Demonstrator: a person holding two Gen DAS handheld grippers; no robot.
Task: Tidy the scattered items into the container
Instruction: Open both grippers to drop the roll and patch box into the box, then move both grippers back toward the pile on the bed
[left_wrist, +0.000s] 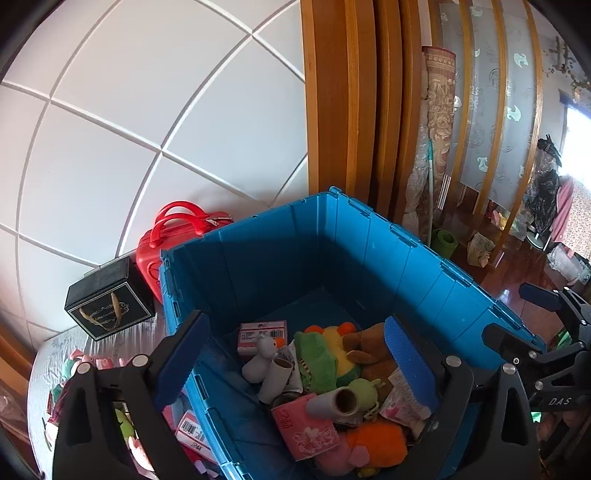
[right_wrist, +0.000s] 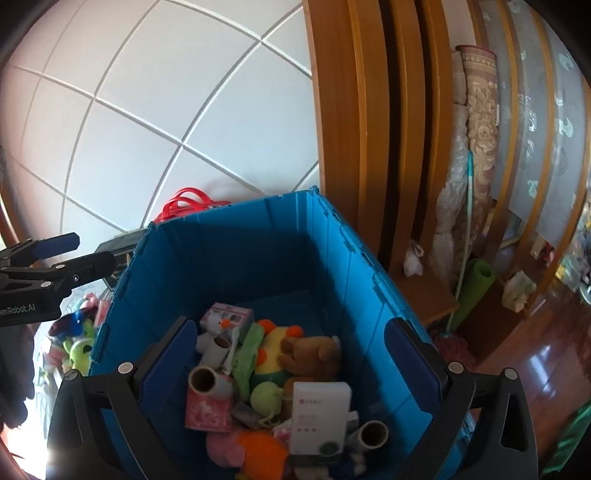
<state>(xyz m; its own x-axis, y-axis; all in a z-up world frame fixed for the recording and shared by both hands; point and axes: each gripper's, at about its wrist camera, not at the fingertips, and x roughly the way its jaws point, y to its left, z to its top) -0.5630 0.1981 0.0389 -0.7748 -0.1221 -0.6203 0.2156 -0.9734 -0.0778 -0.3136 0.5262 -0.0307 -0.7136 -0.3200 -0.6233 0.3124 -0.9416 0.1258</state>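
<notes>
Where white tiled wall (left_wrist: 147, 110) meets wooden frame (left_wrist: 332, 92) | red-brown floor (right_wrist: 546, 369) glossy

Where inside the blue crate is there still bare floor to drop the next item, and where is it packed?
Bare floor in the blue crate lies along its far wall, behind the small pink box and the brown plush bear, and in a strip along the left wall. The near half is crowded: cardboard tubes, white box, orange plush. Both grippers hover open above.
</notes>
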